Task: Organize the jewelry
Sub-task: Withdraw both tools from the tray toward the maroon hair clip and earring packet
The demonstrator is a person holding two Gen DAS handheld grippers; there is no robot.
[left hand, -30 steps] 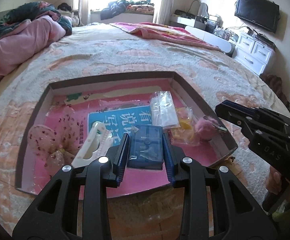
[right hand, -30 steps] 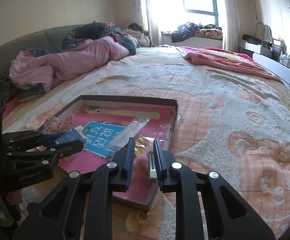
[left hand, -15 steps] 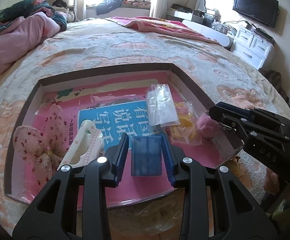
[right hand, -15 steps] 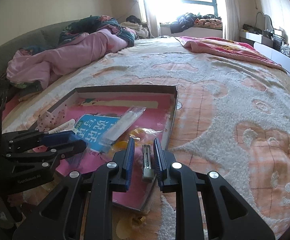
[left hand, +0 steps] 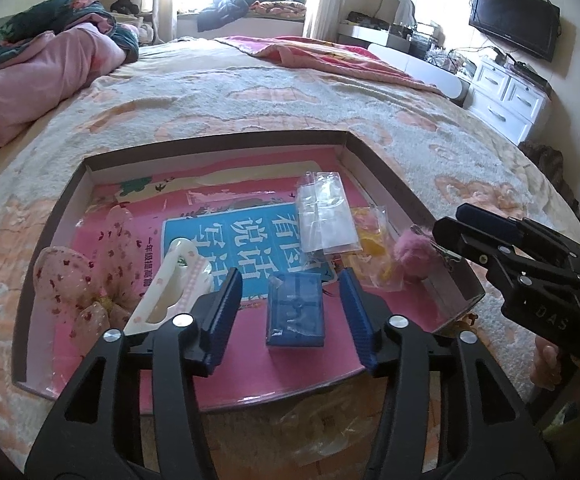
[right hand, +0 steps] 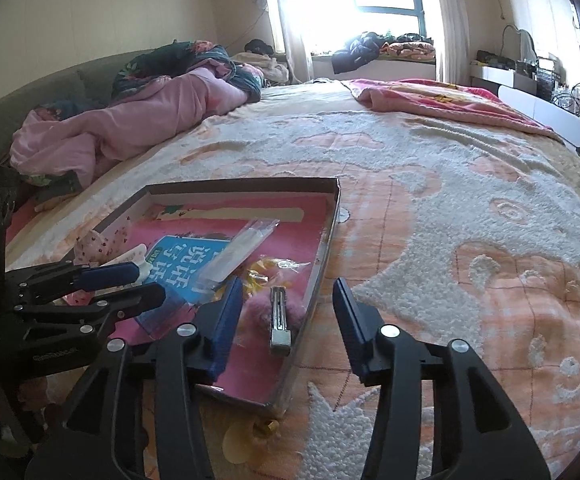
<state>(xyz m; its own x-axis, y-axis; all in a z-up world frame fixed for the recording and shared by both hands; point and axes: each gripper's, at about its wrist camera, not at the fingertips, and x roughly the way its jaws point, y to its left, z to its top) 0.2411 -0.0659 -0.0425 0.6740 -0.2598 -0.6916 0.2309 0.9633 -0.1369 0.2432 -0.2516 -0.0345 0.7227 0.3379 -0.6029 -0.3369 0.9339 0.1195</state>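
A shallow cardboard tray (left hand: 382,168) with a pink printed floor lies on the bed. A small blue box (left hand: 294,309) lies in it between the fingers of my open left gripper (left hand: 292,314), free of both pads. My right gripper (right hand: 287,316) is open over the tray's right wall (right hand: 322,256). A pink pompom hair clip (right hand: 278,312) with a metal clasp lies below it, let go; it also shows in the left wrist view (left hand: 414,254). The tray also holds a pink fabric flower (left hand: 77,280), a white comb (left hand: 169,284), a clear bag (left hand: 326,216) and a yellow bagged item (left hand: 374,244).
The bed has a cream and orange fleece blanket (right hand: 450,208). Pink bedding (right hand: 129,120) is heaped at the far left. A small gold item on a clear bag (right hand: 265,428) lies on the blanket just in front of the tray. White drawers (left hand: 506,96) stand at the right.
Both grippers have opened. The left let go of the blue box, which now lies in the tray. The right let go of the pompom hair clip at the tray's right wall.
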